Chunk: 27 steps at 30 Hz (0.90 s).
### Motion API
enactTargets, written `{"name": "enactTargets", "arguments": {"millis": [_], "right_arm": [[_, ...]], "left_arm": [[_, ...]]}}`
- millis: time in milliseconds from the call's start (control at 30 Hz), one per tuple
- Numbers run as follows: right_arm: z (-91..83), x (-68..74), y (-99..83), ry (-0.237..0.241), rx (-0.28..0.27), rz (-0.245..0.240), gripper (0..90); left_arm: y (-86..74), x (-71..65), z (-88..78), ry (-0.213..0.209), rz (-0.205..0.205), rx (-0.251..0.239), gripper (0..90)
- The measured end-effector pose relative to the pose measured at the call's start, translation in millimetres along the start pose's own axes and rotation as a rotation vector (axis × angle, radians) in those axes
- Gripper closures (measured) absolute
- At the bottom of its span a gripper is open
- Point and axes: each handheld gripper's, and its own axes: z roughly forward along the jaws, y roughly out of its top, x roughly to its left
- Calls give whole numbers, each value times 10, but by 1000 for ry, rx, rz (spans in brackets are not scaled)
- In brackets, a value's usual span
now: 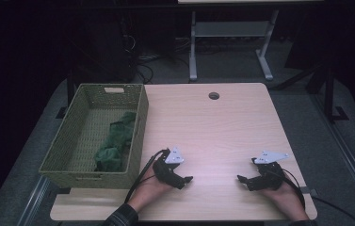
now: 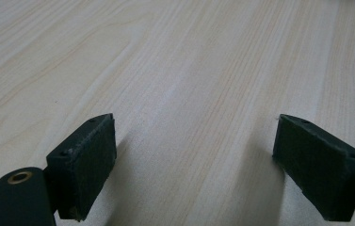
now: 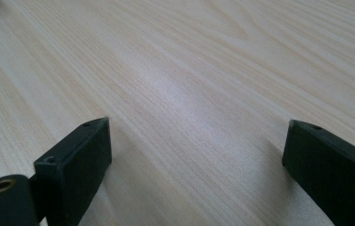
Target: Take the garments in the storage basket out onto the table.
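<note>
A pale wooden table (image 1: 222, 122) carries a woven basket (image 1: 140, 127) on its left edge, a green cloth (image 1: 114, 146) inside. Right of the basket, the left gripper (image 1: 187, 179) and right gripper (image 1: 241, 179) rest, fingers spread, empty.

On the worktop (image 1: 222, 122), a basket (image 1: 67, 162) sits at nine o'clock with a cloth (image 1: 115, 143) lying in it, while the left hand-held gripper (image 1: 187, 180) at seven o'clock and the right hand-held gripper (image 1: 241, 180) at five o'clock rest well apart, tips facing each other.
</note>
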Motion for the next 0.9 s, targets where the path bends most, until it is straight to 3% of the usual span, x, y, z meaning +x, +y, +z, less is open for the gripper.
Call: {"name": "enactTargets", "arguments": {"millis": [700,900], "right_arm": [[-2,7,-1,2,2,8,83],[-2,7,-1,2,2,9,83]], "left_arm": [[33,8,-29,-2,-7,14,132],[49,23,-119,8,-11,5,132]]}}
